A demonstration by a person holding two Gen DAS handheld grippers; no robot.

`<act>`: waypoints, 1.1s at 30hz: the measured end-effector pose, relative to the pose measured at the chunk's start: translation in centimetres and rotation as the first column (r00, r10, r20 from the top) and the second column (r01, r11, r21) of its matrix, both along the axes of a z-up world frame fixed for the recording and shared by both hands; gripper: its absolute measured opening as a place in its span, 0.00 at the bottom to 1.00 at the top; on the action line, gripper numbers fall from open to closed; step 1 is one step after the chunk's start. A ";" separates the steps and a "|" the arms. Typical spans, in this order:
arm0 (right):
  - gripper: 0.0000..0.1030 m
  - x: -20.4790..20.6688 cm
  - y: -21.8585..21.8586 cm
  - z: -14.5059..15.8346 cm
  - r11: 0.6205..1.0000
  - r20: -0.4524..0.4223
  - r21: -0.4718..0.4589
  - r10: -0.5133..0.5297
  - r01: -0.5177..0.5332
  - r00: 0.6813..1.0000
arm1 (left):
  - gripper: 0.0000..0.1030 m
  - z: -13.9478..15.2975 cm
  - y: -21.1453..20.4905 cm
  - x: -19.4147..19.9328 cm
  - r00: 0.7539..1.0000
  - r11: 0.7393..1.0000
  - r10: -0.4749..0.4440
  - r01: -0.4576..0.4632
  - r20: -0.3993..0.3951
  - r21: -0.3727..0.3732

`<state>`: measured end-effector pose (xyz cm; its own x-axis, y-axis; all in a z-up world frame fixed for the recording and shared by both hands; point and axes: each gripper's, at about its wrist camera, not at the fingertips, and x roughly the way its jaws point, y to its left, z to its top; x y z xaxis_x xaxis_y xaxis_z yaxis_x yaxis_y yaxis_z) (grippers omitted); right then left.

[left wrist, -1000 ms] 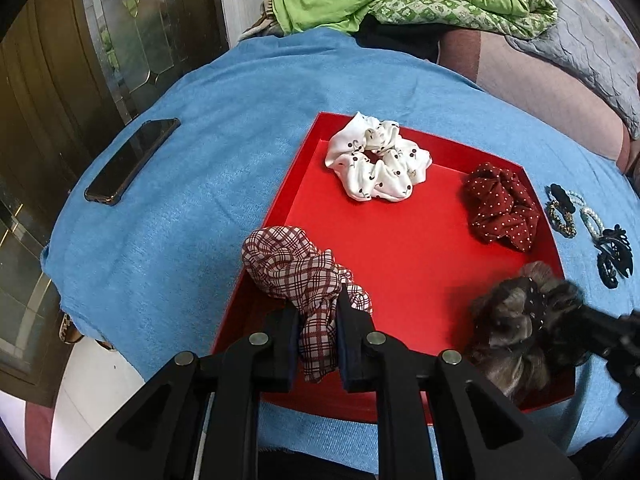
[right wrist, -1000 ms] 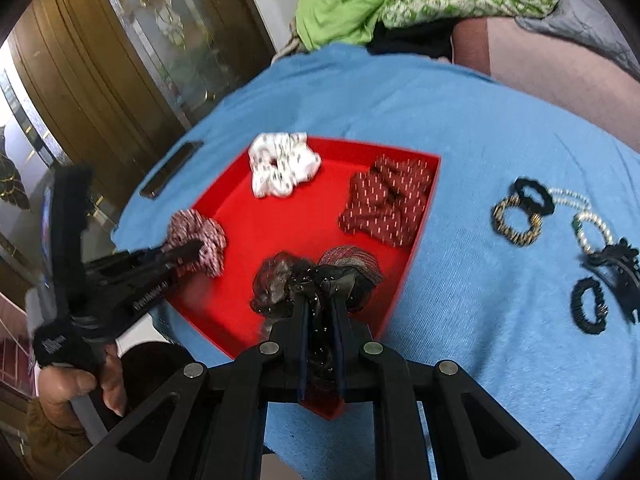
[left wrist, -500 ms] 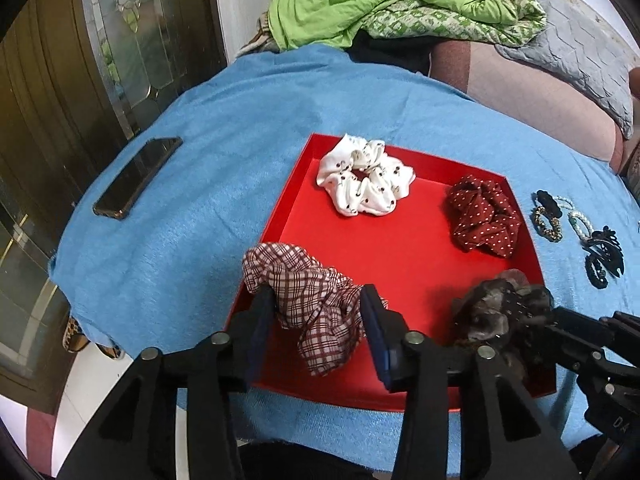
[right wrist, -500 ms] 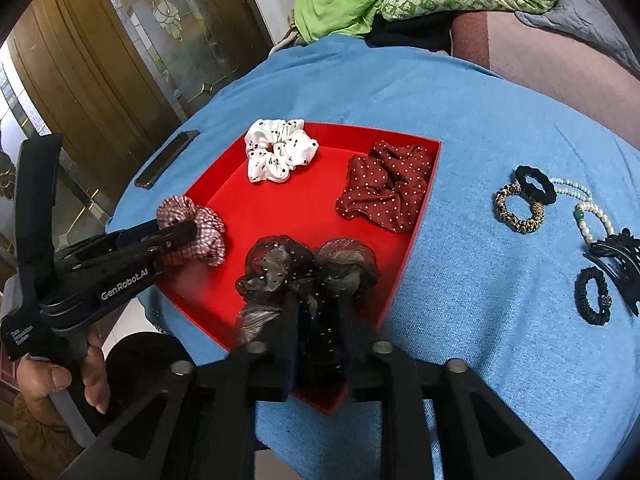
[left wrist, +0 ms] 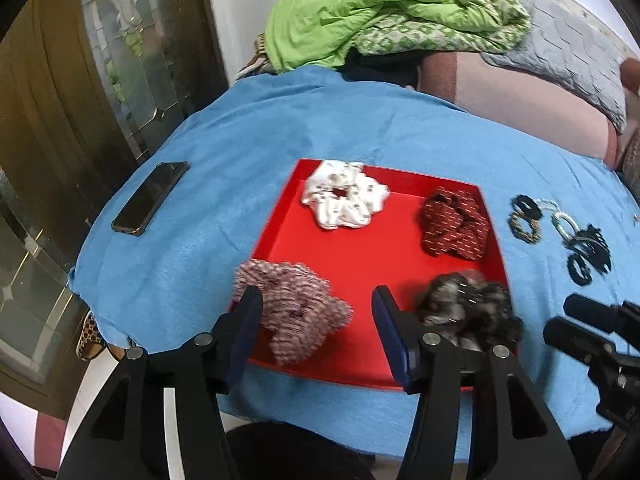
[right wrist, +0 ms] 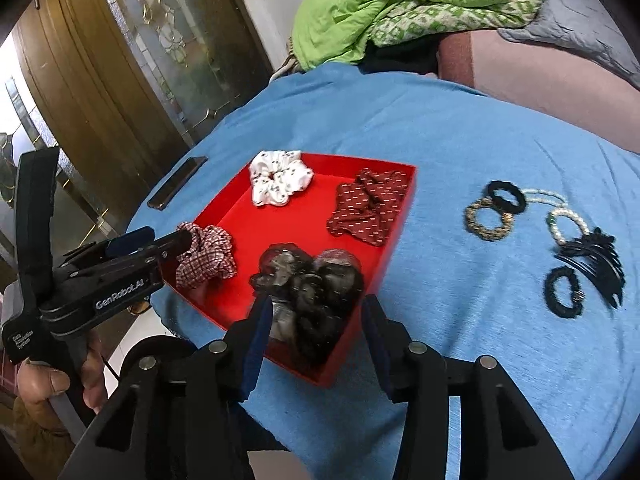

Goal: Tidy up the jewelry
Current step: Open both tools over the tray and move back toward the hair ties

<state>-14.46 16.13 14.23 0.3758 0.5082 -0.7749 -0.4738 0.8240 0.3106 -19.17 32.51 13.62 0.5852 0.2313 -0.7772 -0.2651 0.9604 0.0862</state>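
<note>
A red tray [left wrist: 360, 252] [right wrist: 256, 236] lies on the blue cloth. It holds a plaid scrunchie [left wrist: 292, 312] [right wrist: 206, 254], a dark sheer scrunchie [left wrist: 468, 312] [right wrist: 312, 284], a white dotted scrunchie [left wrist: 344, 200] [right wrist: 280, 176] and a dark red dotted scrunchie [left wrist: 454, 224] [right wrist: 368, 208]. My left gripper [left wrist: 316, 320] is open and empty, just short of the plaid scrunchie. My right gripper [right wrist: 316, 320] is open and empty, just short of the dark sheer scrunchie. Bracelets, hair ties and a black claw clip [right wrist: 592, 264] [left wrist: 592, 244] lie on the cloth right of the tray.
A black phone [left wrist: 150, 198] lies on the cloth left of the tray. A green quilt [left wrist: 380, 12] is piled on a sofa behind the table. A wooden and glass door [right wrist: 120, 60] stands at the left. The table's near edge runs just below the tray.
Both grippers opened and let go of their scrunchies, which now lie in the tray's near corners. Both grippers drew back and up from the tray.
</note>
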 end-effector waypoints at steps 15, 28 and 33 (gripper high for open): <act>0.52 -0.2 -11.9 -0.2 0.978 -0.002 -0.011 -0.209 0.209 0.978 | 0.54 1.2 -9.8 0.1 0.981 0.979 -0.195 0.195 -0.015 0.066; 0.57 0.2 -21.9 -1.3 0.918 -0.005 -0.028 -0.395 0.395 0.919 | 0.55 0.9 -15.3 2.3 0.953 0.952 -0.301 0.303 -0.041 0.037; 0.57 0.7 -24.6 -1.8 0.895 -0.012 -0.026 -0.446 0.446 0.895 | 0.55 0.3 -17.6 4.2 0.941 0.942 -0.335 0.335 -0.056 -0.016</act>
<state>-13.76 -8.42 12.45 0.5460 0.2732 -0.7920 -0.0497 0.9542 0.2949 -14.96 14.88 13.88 0.5827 0.0247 -0.8123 0.0769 0.9934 0.0854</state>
